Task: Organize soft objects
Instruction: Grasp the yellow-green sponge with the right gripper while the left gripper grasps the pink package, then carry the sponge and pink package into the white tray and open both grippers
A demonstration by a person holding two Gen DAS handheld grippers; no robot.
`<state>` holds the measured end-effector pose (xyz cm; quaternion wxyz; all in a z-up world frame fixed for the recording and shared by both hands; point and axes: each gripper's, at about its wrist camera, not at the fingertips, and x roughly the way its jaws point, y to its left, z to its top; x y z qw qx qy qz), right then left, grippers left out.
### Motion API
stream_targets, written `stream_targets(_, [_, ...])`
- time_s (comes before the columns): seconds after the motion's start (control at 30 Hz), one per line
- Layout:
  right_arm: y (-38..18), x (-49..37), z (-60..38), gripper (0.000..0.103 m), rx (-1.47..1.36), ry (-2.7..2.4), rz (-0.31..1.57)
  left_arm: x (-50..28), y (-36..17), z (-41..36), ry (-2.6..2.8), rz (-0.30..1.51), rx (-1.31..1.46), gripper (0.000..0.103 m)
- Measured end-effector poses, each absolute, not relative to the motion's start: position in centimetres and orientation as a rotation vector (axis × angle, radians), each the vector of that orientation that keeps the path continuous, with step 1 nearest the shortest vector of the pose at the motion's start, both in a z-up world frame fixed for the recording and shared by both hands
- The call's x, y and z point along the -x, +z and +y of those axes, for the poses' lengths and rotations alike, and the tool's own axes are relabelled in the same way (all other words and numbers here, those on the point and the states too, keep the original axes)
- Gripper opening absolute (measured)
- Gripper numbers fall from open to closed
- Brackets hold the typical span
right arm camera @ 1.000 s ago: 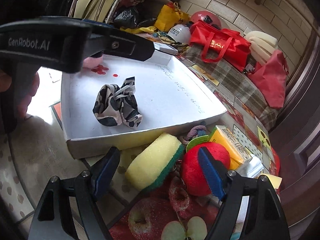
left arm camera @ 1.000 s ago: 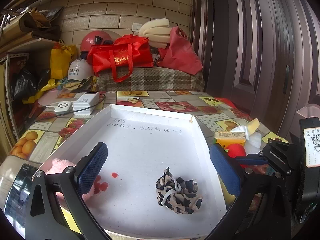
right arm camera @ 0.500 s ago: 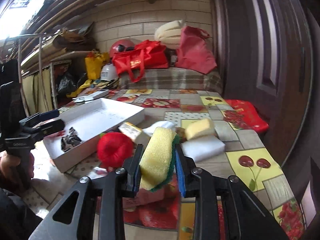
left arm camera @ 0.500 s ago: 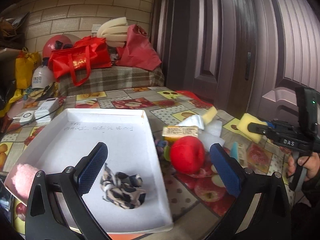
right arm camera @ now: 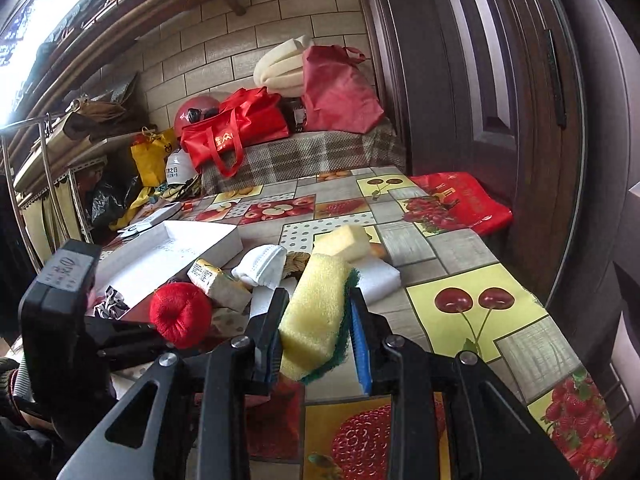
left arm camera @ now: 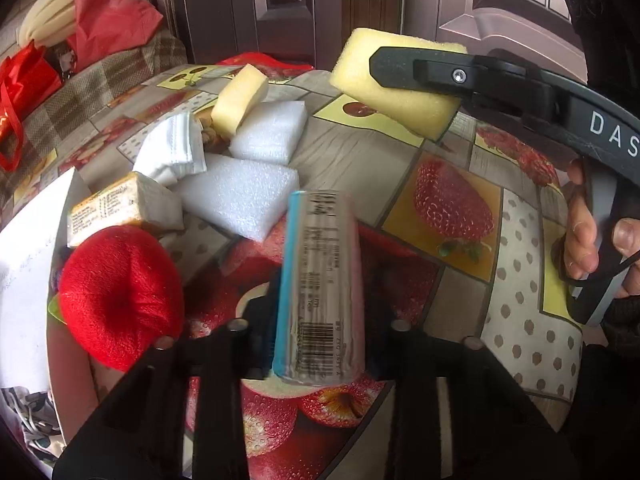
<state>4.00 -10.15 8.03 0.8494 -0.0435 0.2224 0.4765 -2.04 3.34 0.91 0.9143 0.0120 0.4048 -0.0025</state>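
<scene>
The left wrist view looks steeply down, close over the desk (left arm camera: 440, 184), facing the door. The right wrist view sits higher and flatter, facing the brick wall. Both share the red plush apple (left arm camera: 120, 296) (right arm camera: 181, 314) and yellow sponge (left arm camera: 396, 92) (right arm camera: 316, 308).

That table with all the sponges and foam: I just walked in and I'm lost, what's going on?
A person is sorting soft things with a handheld gripper in each hand. The right gripper is shut on a yellow sponge, held above the table. The left gripper's jaws have just closed on a wrapped packet. A red plush ball and foam blocks wait beside the white tray.
</scene>
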Motion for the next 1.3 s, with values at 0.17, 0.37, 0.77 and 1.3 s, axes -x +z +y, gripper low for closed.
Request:
stream_targets(0.17, [8.2, -3.6, -10.5, 0.029, 0.088, 0.999, 0.435, 5.7, 3.4, 3.1, 0.034, 0.609, -0.035, 0.026])
stream_targets(0.37, [8.7, -1.5, -10.1, 0.029, 0.126, 0.979, 0.333, 10.2, 5.4, 5.1, 0.169, 0.430, -0.033, 0.026])
stream_targets(0.77, [8.6, 1.3, -5.9, 0.029, 0.191, 1.078, 0.306, 17.4, 5.8, 13.9, 0.498, 0.329, 0.078, 0.026])
stream_targets(1.3, [7.8, 5.0, 0.4, 0.029, 0.207, 1.211, 0.333, 21.8, 5.4, 19.8, 0.682, 0.288, 0.172, 0.026])
